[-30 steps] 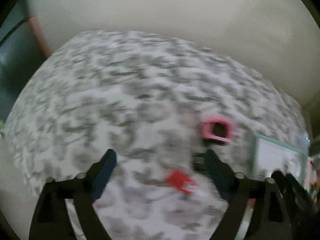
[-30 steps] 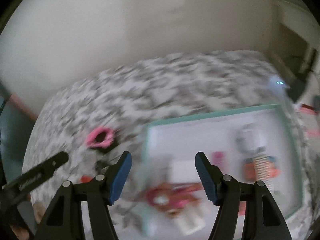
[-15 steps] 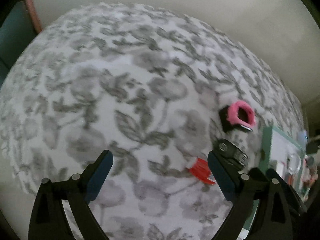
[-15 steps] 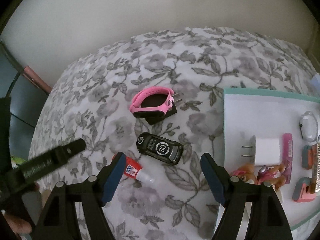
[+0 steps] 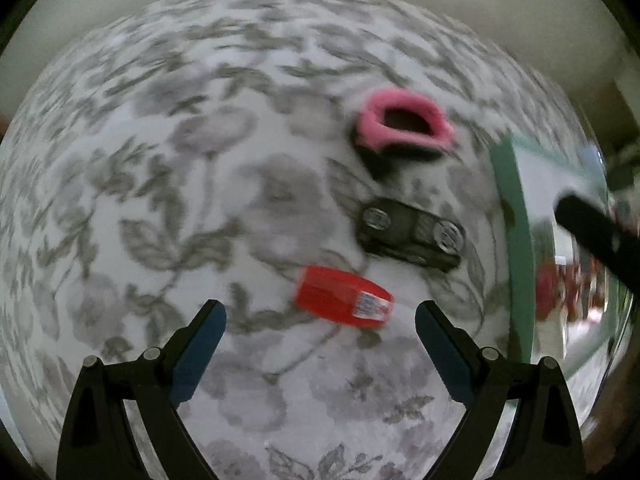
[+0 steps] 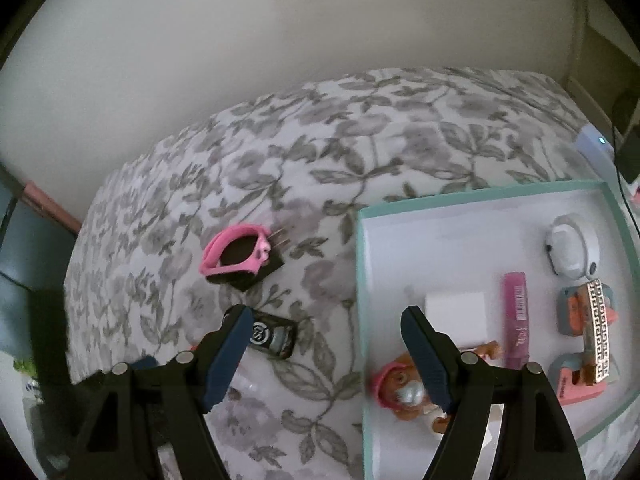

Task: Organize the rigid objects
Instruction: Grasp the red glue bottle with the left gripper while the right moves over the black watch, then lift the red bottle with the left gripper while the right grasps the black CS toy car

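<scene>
A red glue tube (image 5: 342, 299) lies on the floral cloth just ahead of my open, empty left gripper (image 5: 320, 320). Beyond it lie a black toy car (image 5: 410, 233) and a pink watch band (image 5: 404, 124) on a black plug. In the right wrist view the toy car (image 6: 272, 334) sits partly behind my left finger, and the pink band (image 6: 236, 254) lies farther back. My right gripper (image 6: 324, 332) is open and empty, above the left rim of the teal tray (image 6: 359, 280).
The tray holds a white charger block (image 6: 456, 316), a pink tube (image 6: 518, 320), a toy dog (image 6: 400, 390), a white earbud case (image 6: 570, 250) and orange-grey clips (image 6: 580, 320). The tray's teal rim (image 5: 516, 240) shows at the right of the left wrist view. A wall stands behind the table.
My left gripper has moved in toward the red tube, which now lies between its fingers' line. My right gripper has shifted right, over the tray's left edge.
</scene>
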Available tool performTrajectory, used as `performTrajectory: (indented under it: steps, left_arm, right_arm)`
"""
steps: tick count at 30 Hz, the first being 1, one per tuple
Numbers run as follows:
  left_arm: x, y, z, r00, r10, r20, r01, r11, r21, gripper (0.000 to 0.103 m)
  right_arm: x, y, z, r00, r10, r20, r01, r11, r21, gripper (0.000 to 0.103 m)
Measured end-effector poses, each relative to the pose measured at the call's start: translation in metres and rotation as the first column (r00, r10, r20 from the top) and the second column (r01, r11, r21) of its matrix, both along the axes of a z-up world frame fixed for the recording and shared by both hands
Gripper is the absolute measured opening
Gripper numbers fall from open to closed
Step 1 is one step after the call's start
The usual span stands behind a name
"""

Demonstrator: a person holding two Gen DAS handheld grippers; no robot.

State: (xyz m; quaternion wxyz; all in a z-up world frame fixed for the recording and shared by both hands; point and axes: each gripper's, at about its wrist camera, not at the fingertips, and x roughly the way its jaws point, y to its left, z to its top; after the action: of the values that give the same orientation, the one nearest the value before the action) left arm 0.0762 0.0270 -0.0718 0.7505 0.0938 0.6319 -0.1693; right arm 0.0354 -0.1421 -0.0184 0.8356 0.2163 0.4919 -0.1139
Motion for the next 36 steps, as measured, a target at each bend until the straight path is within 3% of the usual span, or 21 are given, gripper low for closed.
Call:
performTrajectory:
  steps: [4,8,12,15,16,21,28,32,36]
  left_arm:
    - [-0.01,-0.022,-0.001,0.992,-0.123,0.016,0.123,0.992,0.007,0.096]
    - [-0.017,-0.036,-0.008,0.981,-0.194,0.026,0.192,0.979,0.064,0.096]
    - [-0.018,-0.041,-0.009,0.974,-0.214,0.067,0.206,0.971,0.12,0.096]
    - [-0.017,-0.04,-0.008,0.975,-0.211,0.068,0.202,0.973,0.11,0.088]
    - [-0.017,-0.04,-0.008,0.976,-0.211,0.063,0.203,0.973,0.108,0.08]
    - [-0.019,-0.043,-0.008,0.974,-0.221,0.047,0.216,0.972,0.098,0.079]
    - [-0.006,-0.017,-0.011,0.992,-0.119,0.038,0.116,0.991,0.072,0.079]
    - [0.01,0.012,-0.006,0.999,0.024,0.043,-0.026,0.999,0.04,0.079]
    - [0.023,0.048,0.006,0.983,0.17,0.064,-0.17,0.985,-0.004,0.079]
  right_arm:
    - [0.0,-0.004,-0.002,1.0,-0.01,-0.01,0.01,1.0,0.008,0.08]
    - [-0.001,-0.003,-0.003,1.0,-0.008,-0.016,0.008,1.0,0.012,0.08]
    - [0.0,-0.003,-0.006,1.0,-0.008,-0.025,0.009,1.0,0.013,0.08]
    - [0.0,-0.003,-0.007,1.0,-0.007,-0.03,0.008,1.0,0.014,0.08]
    - [0.0,-0.003,-0.007,1.0,-0.007,-0.03,0.008,1.0,0.014,0.08]
    - [0.001,-0.004,-0.007,1.0,-0.009,-0.029,0.01,1.0,0.014,0.08]
    - [0.004,0.003,-0.007,1.0,0.009,-0.025,-0.008,1.0,0.014,0.08]
    - [0.008,0.013,-0.008,0.999,0.041,-0.02,-0.041,0.999,0.008,0.08]
    - [0.015,0.026,-0.012,0.997,0.076,-0.027,-0.076,0.997,0.002,0.08]
